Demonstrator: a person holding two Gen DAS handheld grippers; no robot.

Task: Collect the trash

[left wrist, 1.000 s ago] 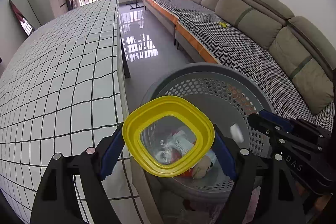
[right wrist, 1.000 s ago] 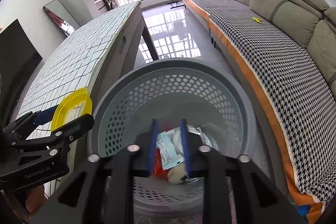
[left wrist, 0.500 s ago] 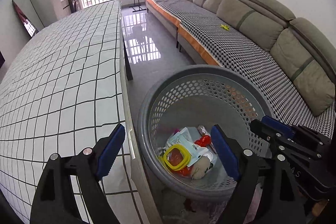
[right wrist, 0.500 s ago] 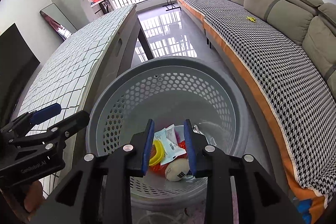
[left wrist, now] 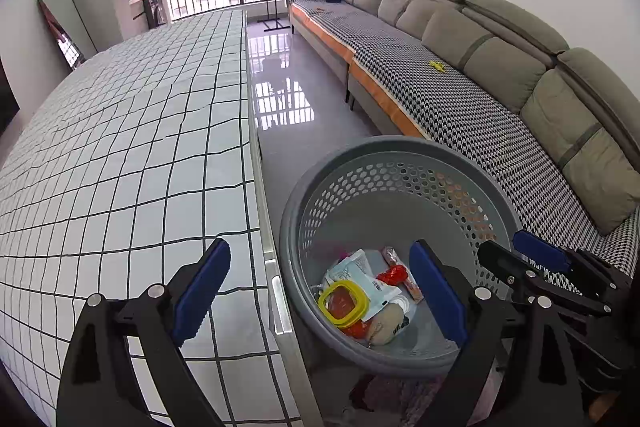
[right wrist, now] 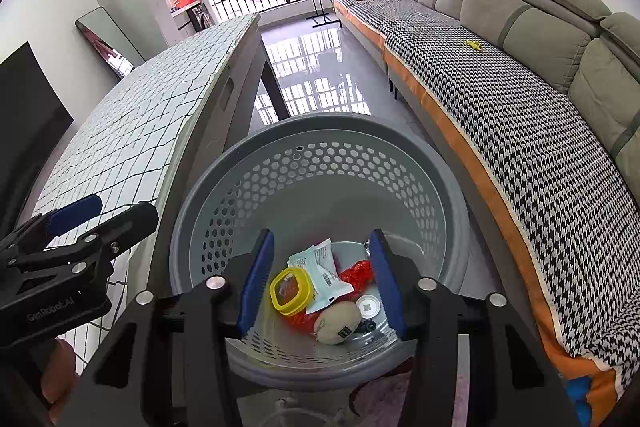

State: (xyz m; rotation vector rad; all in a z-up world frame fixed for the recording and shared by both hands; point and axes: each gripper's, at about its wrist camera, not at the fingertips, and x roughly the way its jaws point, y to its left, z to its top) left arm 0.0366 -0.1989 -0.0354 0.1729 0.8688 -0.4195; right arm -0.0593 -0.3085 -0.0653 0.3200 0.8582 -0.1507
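The trash (right wrist: 320, 291) lies in a heap at the bottom of the grey bin (right wrist: 320, 131), straight ahead of and below the right gripper (right wrist: 320, 279): a yellow-rimmed tub (right wrist: 291, 290), white packets (right wrist: 322, 273), a red wrapper (right wrist: 358, 273), a beige lump (right wrist: 338, 318) and a small round lid (right wrist: 368, 305). From the left gripper (left wrist: 320, 291) the same heap shows between its spread fingers, a little to the right of centre, with the tub (left wrist: 343, 303) on top.

Collecting looks nearly or fully done — the checked tabletop (left wrist: 120, 147) to the left of the left gripper shows nothing on it in either view, though a small yellow thing (left wrist: 437, 65) lies far ahead on the sofa (left wrist: 500, 99); I cannot tell if it counts as trash.

Both grippers are released and hold nothing. The left hangs over the table edge beside the bin, jaws wide. The right is poised above the bin's near rim, pointing down into it — its jaws parted more narrowly.
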